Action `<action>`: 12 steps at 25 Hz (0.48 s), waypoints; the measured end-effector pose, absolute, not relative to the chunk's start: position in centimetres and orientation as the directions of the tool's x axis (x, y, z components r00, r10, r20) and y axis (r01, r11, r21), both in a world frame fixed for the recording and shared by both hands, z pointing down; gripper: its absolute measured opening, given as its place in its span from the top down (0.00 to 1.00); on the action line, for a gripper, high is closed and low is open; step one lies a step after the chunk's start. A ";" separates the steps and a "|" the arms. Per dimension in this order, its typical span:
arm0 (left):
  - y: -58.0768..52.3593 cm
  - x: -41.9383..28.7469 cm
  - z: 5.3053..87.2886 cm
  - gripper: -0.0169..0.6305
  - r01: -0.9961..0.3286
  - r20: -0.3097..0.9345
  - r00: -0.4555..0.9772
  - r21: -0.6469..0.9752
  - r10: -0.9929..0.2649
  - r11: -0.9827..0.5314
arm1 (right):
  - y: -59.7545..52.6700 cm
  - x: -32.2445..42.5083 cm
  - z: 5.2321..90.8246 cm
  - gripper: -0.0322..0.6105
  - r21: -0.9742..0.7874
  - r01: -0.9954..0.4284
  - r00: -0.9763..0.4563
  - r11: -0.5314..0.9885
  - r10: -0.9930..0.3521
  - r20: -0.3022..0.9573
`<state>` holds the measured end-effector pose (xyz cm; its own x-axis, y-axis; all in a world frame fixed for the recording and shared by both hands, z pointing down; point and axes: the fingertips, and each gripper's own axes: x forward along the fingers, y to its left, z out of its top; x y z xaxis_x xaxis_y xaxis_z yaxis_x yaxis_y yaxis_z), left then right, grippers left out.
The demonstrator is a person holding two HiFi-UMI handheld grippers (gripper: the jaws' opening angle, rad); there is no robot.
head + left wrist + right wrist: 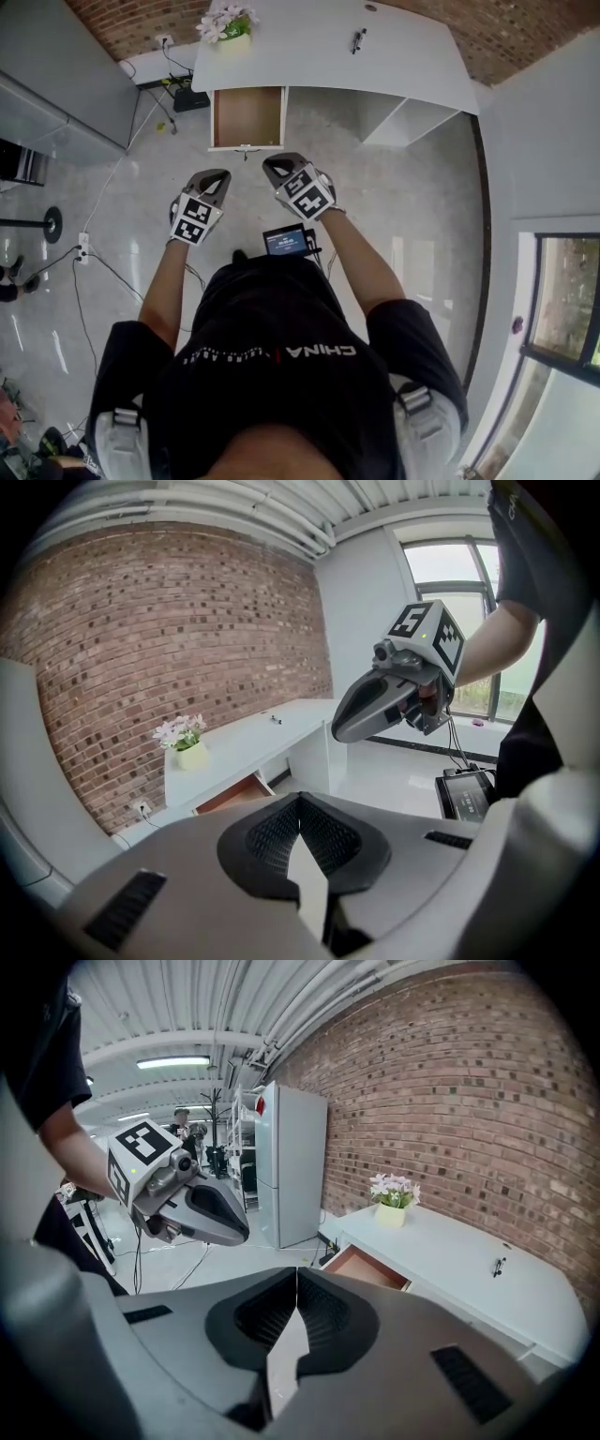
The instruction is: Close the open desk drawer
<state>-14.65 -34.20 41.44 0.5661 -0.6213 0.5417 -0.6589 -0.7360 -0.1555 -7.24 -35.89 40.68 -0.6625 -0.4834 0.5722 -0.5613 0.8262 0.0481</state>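
Observation:
The white desk (328, 47) stands ahead, and its drawer (247, 117) is pulled out, showing a bare wood bottom. Both grippers hang in the air short of the drawer front and touch nothing. My left gripper (217, 175) is shut and empty, below and left of the drawer's front edge. My right gripper (275, 164) is also shut and empty, just below the drawer's right corner. The left gripper view has the drawer (234, 794) beyond the closed jaws (300, 799). In the right gripper view the drawer (370, 1267) lies past the closed jaws (296, 1274).
A flower pot (228, 23) and a small dark clip (357, 39) sit on the desk top. An open shelf bay (403, 122) is right of the drawer. Grey cabinets (66, 84) stand left, cables and a power strip (82, 247) lie on the floor, and a window (562, 300) is at the right.

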 end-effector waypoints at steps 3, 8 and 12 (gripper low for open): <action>-34.8 -14.6 41.1 0.95 -0.647 0.538 0.579 -0.154 -0.613 -0.747 | -36.4 -7.0 40.3 0.93 0.059 -0.579 -0.647 0.813 -0.502 0.574; -35.0 -13.9 40.4 0.95 -0.629 0.527 0.597 -0.160 -0.605 -0.761 | -36.4 -7.3 40.1 0.93 0.066 -0.577 -0.640 0.814 -0.501 0.583; -34.7 -14.1 40.4 0.95 -0.626 0.521 0.603 -0.160 -0.604 -0.763 | -36.1 -7.8 40.2 0.93 0.072 -0.564 -0.643 0.823 -0.493 0.586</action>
